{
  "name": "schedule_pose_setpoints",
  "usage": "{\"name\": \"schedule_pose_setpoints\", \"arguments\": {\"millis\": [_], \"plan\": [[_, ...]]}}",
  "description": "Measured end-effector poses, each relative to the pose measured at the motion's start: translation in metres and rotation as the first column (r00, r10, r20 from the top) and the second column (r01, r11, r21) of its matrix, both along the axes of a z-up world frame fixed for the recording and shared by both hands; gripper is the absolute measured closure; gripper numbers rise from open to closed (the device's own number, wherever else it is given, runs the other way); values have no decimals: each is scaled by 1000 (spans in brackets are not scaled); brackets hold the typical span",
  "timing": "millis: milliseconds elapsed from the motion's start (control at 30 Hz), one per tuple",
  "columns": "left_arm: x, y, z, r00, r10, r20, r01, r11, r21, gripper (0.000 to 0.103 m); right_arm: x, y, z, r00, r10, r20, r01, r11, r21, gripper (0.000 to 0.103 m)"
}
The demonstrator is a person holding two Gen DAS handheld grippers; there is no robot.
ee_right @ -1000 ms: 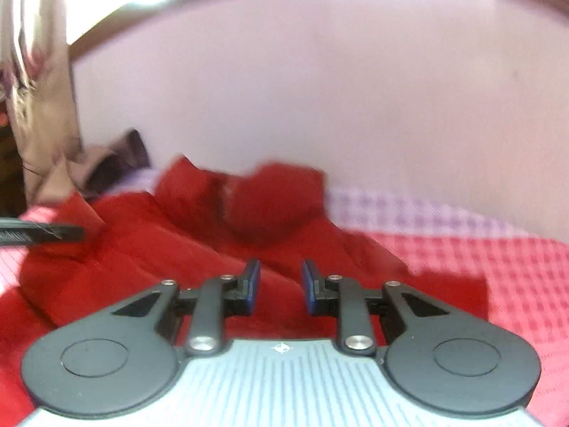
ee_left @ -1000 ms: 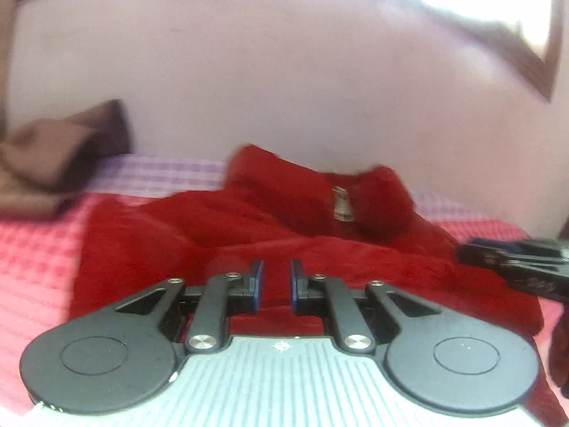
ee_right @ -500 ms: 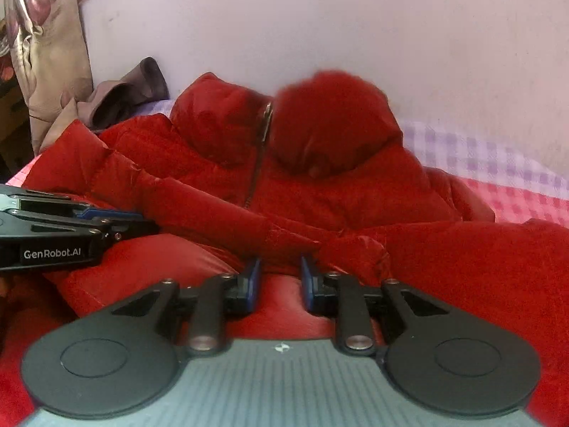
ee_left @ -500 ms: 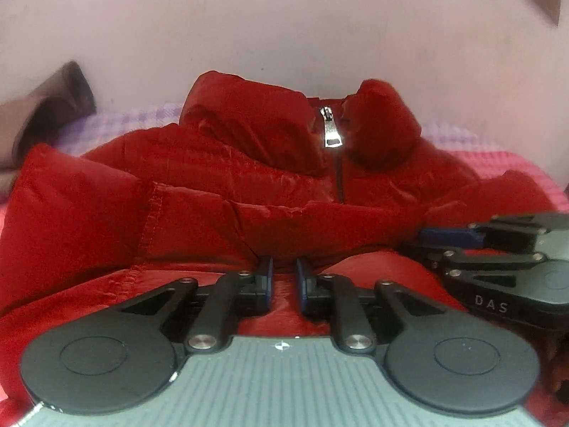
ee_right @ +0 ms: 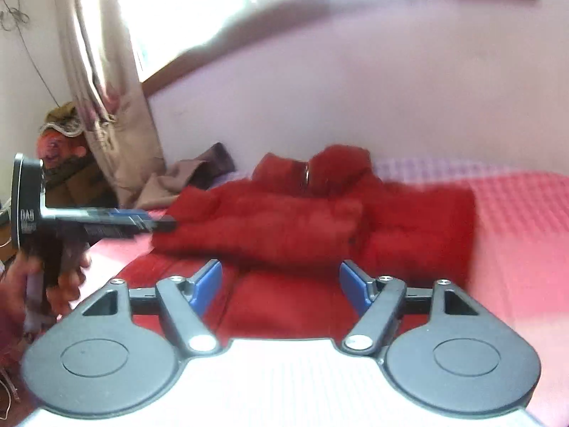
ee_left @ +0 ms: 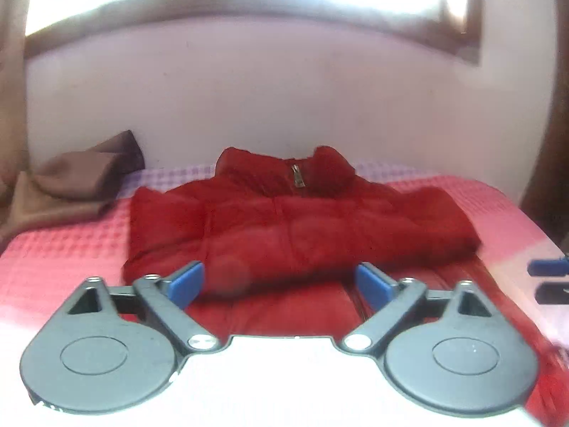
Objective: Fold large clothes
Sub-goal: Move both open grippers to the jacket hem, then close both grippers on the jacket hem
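Left wrist view: my left claw (ee_left: 281, 281) has its jaws opening, blue pads (ee_left: 185, 282) spread wide w/ nothing pinched between them. The red jacket (ee_left: 302, 220) lies folded on the bed (ee_left: 64, 249), collar and zipper pull (ee_left: 298, 175) toward the wall (ee_left: 284, 99). Brown cloth (ee_left: 81, 181) sits at the bed's far left. At right edge, my right claw's blue tips (ee_left: 549, 267) poke in.

Right wrist view: my right claw (ee_right: 281, 283) is also opening, nothing gripped; jacket (ee_right: 320, 213) just ahead, blurred, so prob. a sleeve folded across the front. My left claw (ee_right: 156, 222) is side-on at left, held in my hand (ee_right: 53, 270), tip near the jacket's edge. A curtain (ee_right: 106, 71) hangs behind.
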State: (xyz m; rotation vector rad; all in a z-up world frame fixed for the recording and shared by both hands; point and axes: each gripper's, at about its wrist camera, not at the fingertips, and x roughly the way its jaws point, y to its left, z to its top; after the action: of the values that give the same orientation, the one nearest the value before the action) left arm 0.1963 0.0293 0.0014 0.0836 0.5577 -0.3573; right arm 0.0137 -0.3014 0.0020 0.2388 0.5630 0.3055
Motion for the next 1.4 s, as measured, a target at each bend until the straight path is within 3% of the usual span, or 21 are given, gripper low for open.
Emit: {"name": "schedule_pose_setpoints", "arguments": {"millis": [33,167,200,300,333,500,633,733,800,867,900,967,1000,1067,1167,1233,1333,1400], "plan": [[-16,10,2,1000,5,10,-5,1000,0,8,0,0,0,1000,0,0,0,1000,0,26],[-72,53,1,999,29,38,-29,1000,4,2,-80,-8,-11,999,-30,-29,31,999,34,22],[-81,62,0,999,42,35,-42,999,0,2,-111,-10,-20,997,-58,-44,59,998,10,21],[-101,94,-8,997,81,0,-81,996,-25,0,-130,-13,-29,994,-96,-55,96,995,5,21],[-104,104,-12,995,100,-21,-101,994,-34,0,-143,-19,-39,990,-119,-75,124,990,62,21],[-126,146,-40,981,164,-105,-167,986,-18,1,-149,-22,-56,981,-159,-107,171,979,109,21],[-133,166,-57,977,170,-127,-179,982,-63,4,-141,-22,-68,976,-180,-125,200,966,167,21],[-125,174,-70,969,133,-210,-169,972,-164,9,-134,-20,-74,976,-159,-149,188,960,207,21],[-120,172,-80,963,103,-249,-150,972,-180,13,-130,-14,-78,982,-123,-142,152,965,213,20],[-114,172,-86,954,59,-294,-133,962,-237,27,-127,-13,-80,983,-114,-147,145,965,220,21],[-112,170,-89,950,38,-310,-121,960,-254,28,-125,-12,-82,982,-109,-156,143,964,226,23],[-106,168,-95,937,14,-348,-121,950,-289,42,-122,-12,-86,983,-91,-159,129,961,247,50],[-105,168,-97,936,12,-352,-127,944,-305,47,-119,-16,-88,982,-100,-163,142,951,274,56],[-107,164,-94,949,-6,-316,-92,951,-296,64,-119,-18,-89,981,-107,-164,152,945,290,79],[-112,163,-88,960,-18,-278,-67,954,-291,74,-119,-27,-91,980,-117,-161,166,925,341,85],[-115,161,-86,967,-20,-255,-51,962,-269,74,-122,-31,-91,981,-113,-156,165,910,381,85],[-113,157,-88,967,-18,-254,-49,966,-255,67,-123,-33,-91,979,-113,-168,167,918,358,80],[-113,156,-90,968,-3,-250,-62,966,-251,46,-124,-36,-92,976,-133,-171,188,910,370,66]]}}
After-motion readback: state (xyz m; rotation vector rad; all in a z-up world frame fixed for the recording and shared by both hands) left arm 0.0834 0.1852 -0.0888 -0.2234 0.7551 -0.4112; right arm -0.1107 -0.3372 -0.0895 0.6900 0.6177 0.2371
